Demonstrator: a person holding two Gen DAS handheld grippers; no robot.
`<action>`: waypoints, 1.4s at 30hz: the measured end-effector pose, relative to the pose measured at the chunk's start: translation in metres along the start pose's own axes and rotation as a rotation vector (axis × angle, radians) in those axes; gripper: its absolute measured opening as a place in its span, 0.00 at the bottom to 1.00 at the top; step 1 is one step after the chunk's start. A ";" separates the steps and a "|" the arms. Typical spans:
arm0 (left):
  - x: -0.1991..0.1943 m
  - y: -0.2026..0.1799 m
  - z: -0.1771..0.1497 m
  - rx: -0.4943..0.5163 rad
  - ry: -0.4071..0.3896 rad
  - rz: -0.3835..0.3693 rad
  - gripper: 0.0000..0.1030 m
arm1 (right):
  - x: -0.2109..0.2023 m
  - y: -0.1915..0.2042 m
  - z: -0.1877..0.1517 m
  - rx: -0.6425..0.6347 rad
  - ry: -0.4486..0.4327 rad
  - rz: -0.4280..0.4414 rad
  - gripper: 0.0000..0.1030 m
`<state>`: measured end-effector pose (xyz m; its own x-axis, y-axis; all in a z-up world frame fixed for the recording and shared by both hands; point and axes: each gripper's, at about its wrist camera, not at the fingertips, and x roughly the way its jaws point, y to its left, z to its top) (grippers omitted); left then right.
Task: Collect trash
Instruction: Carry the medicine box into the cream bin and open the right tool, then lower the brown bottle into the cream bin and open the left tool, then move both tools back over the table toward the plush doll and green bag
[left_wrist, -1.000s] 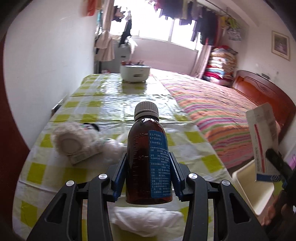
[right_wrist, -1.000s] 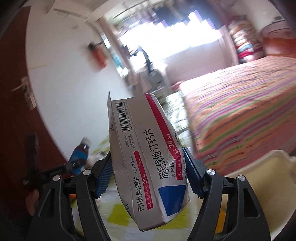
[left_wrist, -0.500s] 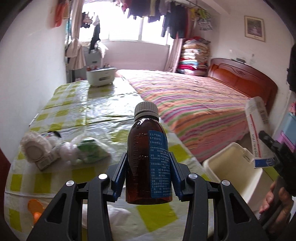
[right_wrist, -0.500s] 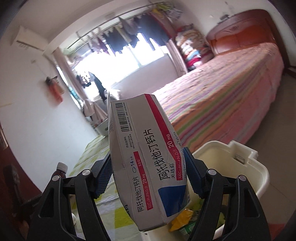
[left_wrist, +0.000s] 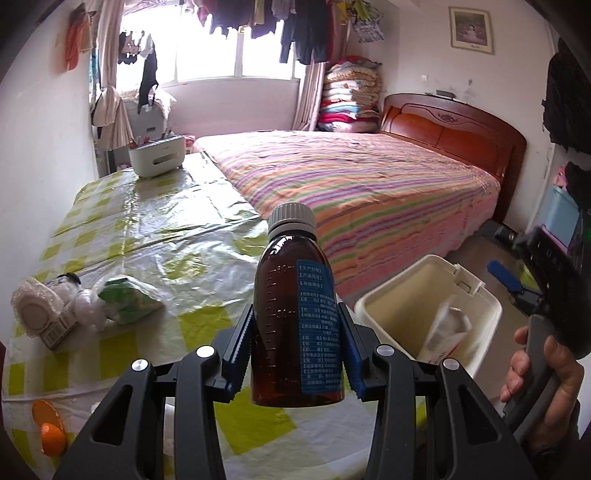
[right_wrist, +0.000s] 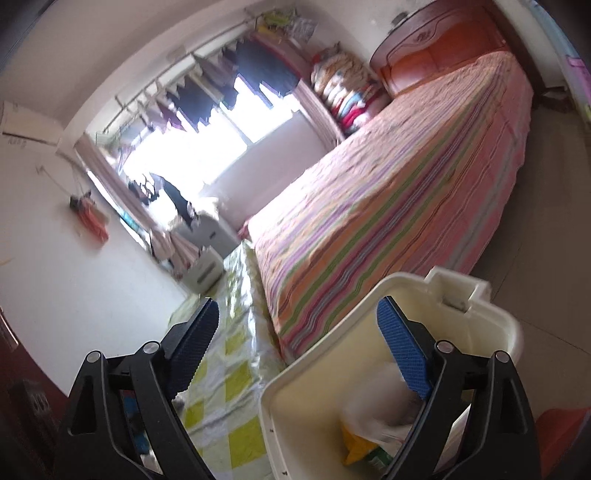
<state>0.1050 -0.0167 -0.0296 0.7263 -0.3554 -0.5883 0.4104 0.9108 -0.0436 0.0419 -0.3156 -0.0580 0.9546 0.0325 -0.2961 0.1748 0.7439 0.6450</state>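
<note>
Two ribbed blue pads (left_wrist: 240, 347) clamp a smooth brown bottle (left_wrist: 295, 317).

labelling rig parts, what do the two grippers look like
Both match: the left gripper and right gripper have black plastic arms with triangular cut-outs, silver round pivot bolts, and blue ribbed pads. The right one's grey handle shows in the left view. No cables or sleeves visible.

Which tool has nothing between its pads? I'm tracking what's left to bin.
The right tool: its blue pads are opening on empty air above the cream plastic bin. The left tool clamps a brown medicine bottle.
</note>
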 end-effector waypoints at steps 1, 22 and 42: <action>0.001 -0.004 0.000 0.006 0.005 -0.011 0.41 | -0.001 -0.003 0.008 0.004 -0.019 -0.001 0.84; 0.040 -0.094 0.009 0.149 0.112 -0.222 0.41 | -0.030 -0.044 0.021 0.148 -0.186 -0.022 0.88; 0.038 -0.103 0.026 0.181 0.039 -0.169 0.71 | -0.028 -0.042 0.014 0.167 -0.175 -0.033 0.88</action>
<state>0.1044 -0.1295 -0.0263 0.6185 -0.4881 -0.6158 0.6192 0.7852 -0.0005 0.0112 -0.3572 -0.0670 0.9724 -0.1167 -0.2018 0.2300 0.6211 0.7492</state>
